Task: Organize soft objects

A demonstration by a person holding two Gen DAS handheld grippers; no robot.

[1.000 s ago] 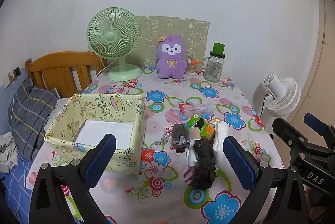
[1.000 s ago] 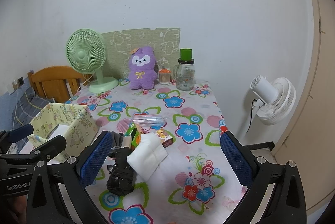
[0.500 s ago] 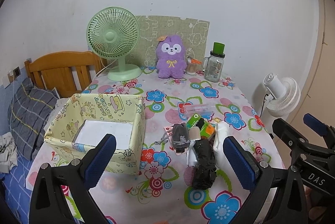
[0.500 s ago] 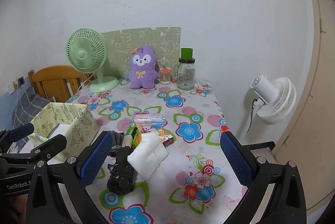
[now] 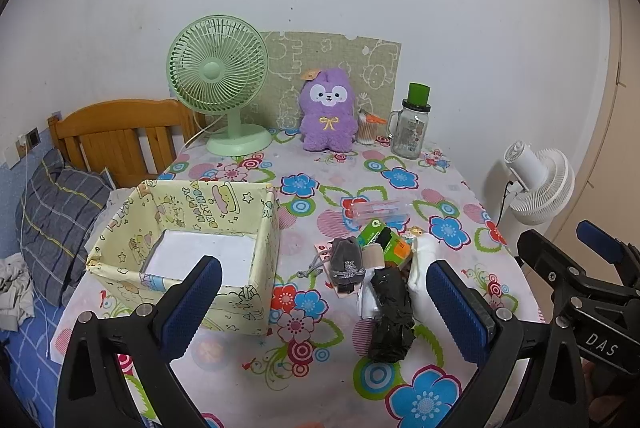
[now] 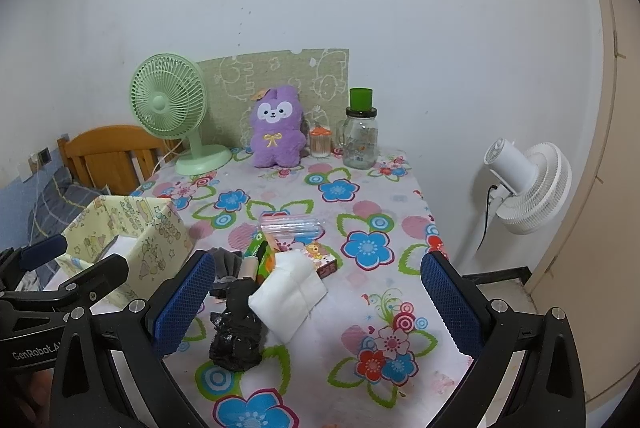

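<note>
Black crinkled plastic, a rolled bag [image 5: 391,312] that looks light, limp and a little slippery, lies on the flowered bench [image 5: 400,177] in a small heap with a folded white cloth [image 6: 289,295] touching it at 3 o'clock and a grey drawstring pouch [image 5: 347,261] at 11 o'clock, all just right of the empty yellow fabric box [image 5: 188,248]. The left gripper [image 5: 320,304] and right gripper [image 6: 312,302] both hover above the heap with jaws spread wide, holding nothing. I judge each piece will squash and sag, so pinching across the thick middle of a roll or fold is safest.
</note>
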